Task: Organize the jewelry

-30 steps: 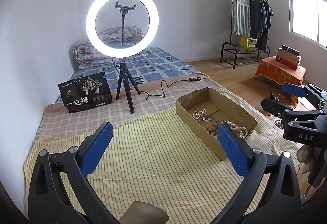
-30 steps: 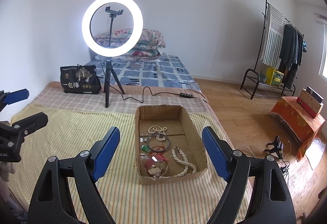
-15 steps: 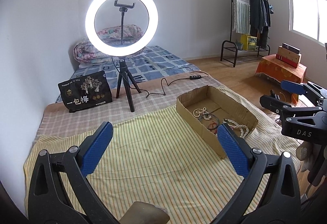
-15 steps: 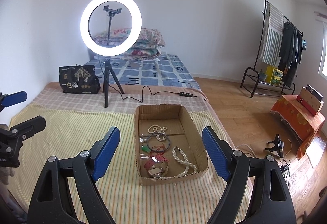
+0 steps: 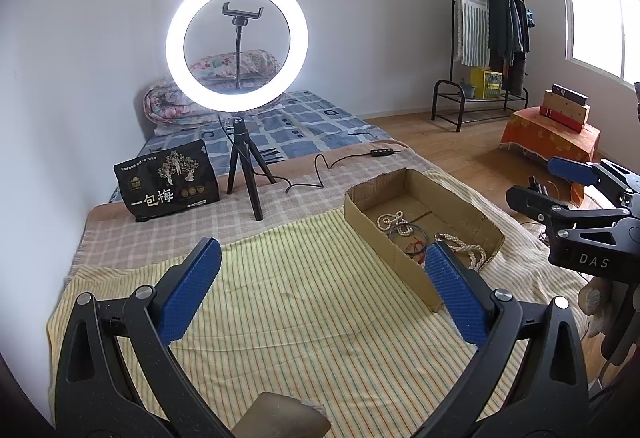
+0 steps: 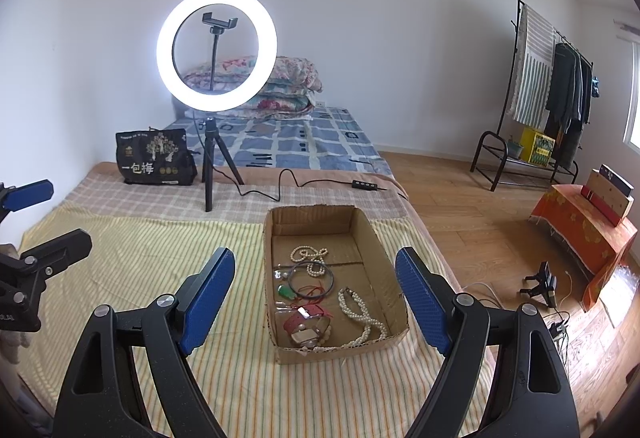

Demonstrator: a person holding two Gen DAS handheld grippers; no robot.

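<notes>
Working over a yellow striped cloth (image 6: 132, 270) on a low bed, wood floor to the right. Cardboard box (image 6: 378, 250) sits mid-cloth holding pearl strands (image 6: 362, 312), a dark bangle (image 6: 311, 280) and red pieces. Ring light (image 6: 216, 48) and black bag (image 6: 154, 158) stand behind. My left gripper (image 5: 320, 292) and right gripper (image 6: 316, 296) both gape, empty, above the cloth.

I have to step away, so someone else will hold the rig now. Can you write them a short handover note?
Left hand-held gripper: open, holding nothing, above the striped cloth.
Right hand-held gripper: open, holding nothing, aimed at the cardboard box.
All jewelry lies loose in the box: a pearl necklace, a smaller pearl strand, a dark bangle, a green pendant and red pieces.
Done: nothing visibly sorted yet.
Left: pick out and arrange every piece.
</notes>
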